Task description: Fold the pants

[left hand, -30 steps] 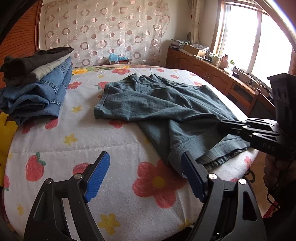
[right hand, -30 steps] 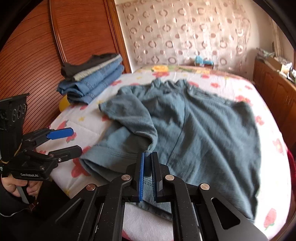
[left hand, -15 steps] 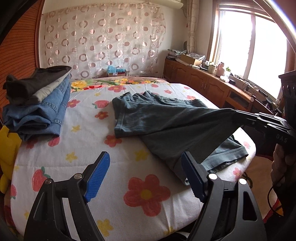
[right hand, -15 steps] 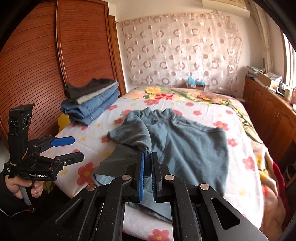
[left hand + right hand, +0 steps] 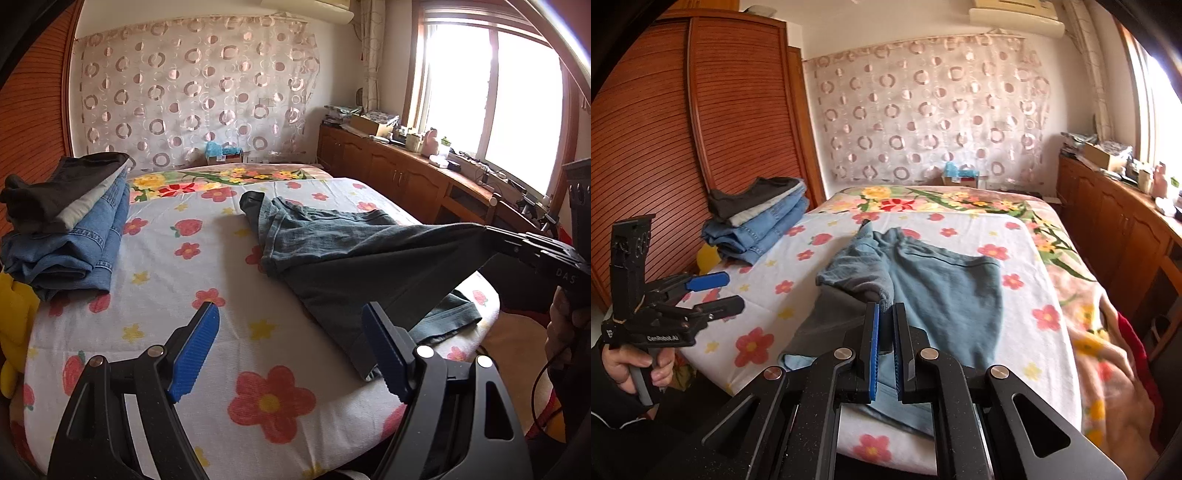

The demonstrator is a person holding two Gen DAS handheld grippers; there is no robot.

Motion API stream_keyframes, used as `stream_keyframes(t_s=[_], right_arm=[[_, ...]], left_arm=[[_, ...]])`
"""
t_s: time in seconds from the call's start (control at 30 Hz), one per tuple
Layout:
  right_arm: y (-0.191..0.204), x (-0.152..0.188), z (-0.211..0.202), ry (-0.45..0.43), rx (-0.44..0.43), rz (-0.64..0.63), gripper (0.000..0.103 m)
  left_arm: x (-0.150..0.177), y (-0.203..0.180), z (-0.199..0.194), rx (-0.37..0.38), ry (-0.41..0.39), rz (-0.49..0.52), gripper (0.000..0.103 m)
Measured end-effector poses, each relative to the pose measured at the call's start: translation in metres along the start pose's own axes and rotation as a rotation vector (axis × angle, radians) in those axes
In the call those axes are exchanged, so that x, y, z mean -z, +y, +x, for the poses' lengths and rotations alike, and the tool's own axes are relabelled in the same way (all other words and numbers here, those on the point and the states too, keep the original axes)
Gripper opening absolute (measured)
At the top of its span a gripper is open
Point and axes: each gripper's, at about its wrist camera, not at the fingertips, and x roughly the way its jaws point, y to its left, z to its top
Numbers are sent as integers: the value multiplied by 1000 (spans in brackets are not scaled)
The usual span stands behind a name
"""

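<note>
Grey-blue pants (image 5: 332, 240) lie on the flowered bed sheet (image 5: 177, 258), part of them lifted off it. My right gripper (image 5: 487, 230) comes in from the right, shut on an edge of the pants, and the cloth stretches taut up to its tips. In the right wrist view the fabric is pinched between the blue pads of the right gripper (image 5: 886, 310), and the rest of the pants (image 5: 945, 288) spreads out beyond. My left gripper (image 5: 290, 317) hangs open above the sheet near the bed's front edge with nothing in it, just left of the pants. The left gripper (image 5: 729, 290) shows open at the left, held by a hand.
A stack of folded jeans and dark clothes (image 5: 74, 221) sits at the bed's back left, with a yellow object (image 5: 14, 314) beside it. A slatted wooden wardrobe (image 5: 665, 147) stands to the left. A low wooden cabinet (image 5: 406, 177) runs under the window. A flowered blanket (image 5: 1108, 332) drapes over the bed's right side.
The right gripper has drawn back and a little upward with the pants edge, dragging the pants across the sheet, away from the folded stack. The left gripper stays open and has risen slightly.
</note>
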Motion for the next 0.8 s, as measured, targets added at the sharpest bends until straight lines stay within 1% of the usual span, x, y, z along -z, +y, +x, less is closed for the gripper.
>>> stream_keyframes(t_s=[0.17, 0.37, 0.63, 0.8], right_arm=[[-4, 9, -4, 19, 36, 31, 7], [-12, 14, -11, 30, 42, 97, 7], [-16, 20, 3, 83, 78, 117, 7], [-32, 22, 12, 128, 71, 158, 7]], left_arm=[[1, -6, 1, 6, 7, 6, 80], [0, -11, 4, 12, 16, 18, 80], [-4, -19, 11, 21, 26, 39, 80], [-10, -23, 20, 16, 38, 52, 80]])
